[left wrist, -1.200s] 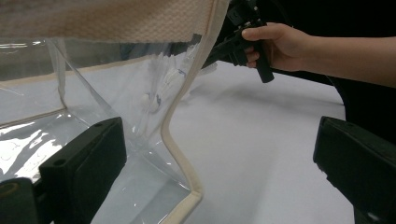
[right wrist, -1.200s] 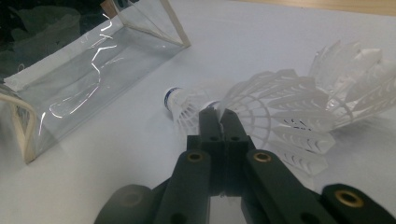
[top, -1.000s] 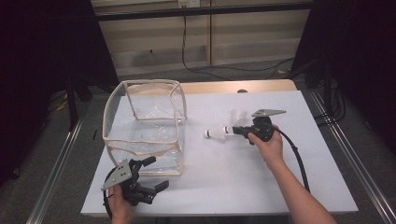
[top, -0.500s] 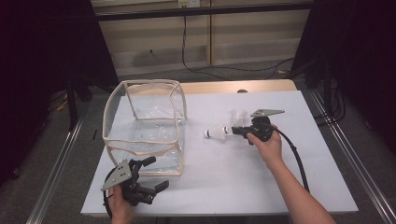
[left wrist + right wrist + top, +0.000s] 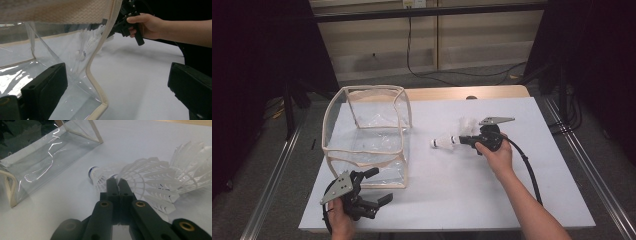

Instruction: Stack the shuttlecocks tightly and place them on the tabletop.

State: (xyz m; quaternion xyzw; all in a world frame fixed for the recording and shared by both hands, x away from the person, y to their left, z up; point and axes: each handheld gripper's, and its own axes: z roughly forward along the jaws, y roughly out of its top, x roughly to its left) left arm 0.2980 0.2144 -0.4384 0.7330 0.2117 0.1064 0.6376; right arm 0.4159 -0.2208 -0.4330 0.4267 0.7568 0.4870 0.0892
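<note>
High camera above the tabletop's (image 5: 452, 200) near edge facing forward, gripper cameras low, close, all sharing the clear bag (image 5: 367, 135).

— How many shuttlecocks do you count from there?

— Two that I can tell apart: one shuttlecock (image 5: 100, 176) caught at its feather skirt, a second shuttlecock (image 5: 192, 167) lying just behind it. The white feathers overlap, so there might be another hidden among them.

— And bags?

— One clear bag (image 5: 367, 137) with beige edging.

— Grippers?

— Two, one to each hand: the left gripper (image 5: 371, 186) near the bag, the right gripper (image 5: 460, 141) by the shuttlecocks.

— Tables?

— One table (image 5: 452, 200), white on top.
</note>
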